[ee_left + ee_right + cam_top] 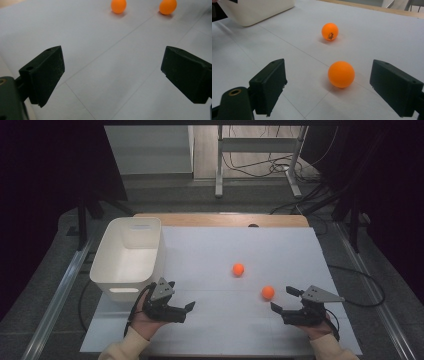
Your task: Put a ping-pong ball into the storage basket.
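Observation:
Two orange balls lie on the white sheet. One ball rests near the middle and shows a dark print in the right gripper view. The other ball lies nearer the front right. My right gripper is open and low over the sheet. The nearer ball sits just ahead of its jaws, untouched. My left gripper is open and empty at the front left, facing both balls from a distance.
An empty white plastic bin stands at the left of the table, just behind the left hand. A wooden table edge runs along the back. Metal rails flank the table, with cables and a stand beyond it.

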A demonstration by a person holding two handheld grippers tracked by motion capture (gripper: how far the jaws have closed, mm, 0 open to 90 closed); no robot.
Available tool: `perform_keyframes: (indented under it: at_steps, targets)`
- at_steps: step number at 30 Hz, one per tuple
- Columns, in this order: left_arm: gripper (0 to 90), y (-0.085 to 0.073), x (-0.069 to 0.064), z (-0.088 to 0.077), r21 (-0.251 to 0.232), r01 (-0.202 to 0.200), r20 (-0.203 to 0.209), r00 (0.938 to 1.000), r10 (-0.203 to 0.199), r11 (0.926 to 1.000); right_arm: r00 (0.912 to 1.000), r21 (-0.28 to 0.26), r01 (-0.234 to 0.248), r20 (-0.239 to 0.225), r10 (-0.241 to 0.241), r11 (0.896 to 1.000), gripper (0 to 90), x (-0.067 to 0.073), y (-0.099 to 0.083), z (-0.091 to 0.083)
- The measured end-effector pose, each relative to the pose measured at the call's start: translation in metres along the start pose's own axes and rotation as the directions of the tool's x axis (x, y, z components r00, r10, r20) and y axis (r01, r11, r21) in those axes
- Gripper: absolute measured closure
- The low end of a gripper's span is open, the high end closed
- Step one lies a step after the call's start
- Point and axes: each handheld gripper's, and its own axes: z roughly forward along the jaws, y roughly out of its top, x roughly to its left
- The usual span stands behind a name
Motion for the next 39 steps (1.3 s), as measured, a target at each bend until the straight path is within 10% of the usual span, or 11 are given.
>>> perform_keyframes:
  at_steps: [6,39]
  targets:
    - [5.9,0.027,-0.007,0.001,-0.010,-0.073,-0.003,0.9973,0.073,0.9972,1.0000,-0.005,-0.007,0.001,0.007,1.000,14.1,0.000,0.000,-0.001]
    - [5.9,0.059,-0.008,0.050,0.047,-0.082,0.116,0.9904,0.076,0.9956,1.0000,0.008,-0.004,0.001,0.004,1.000,14.4,0.001,-0.005,0.000]
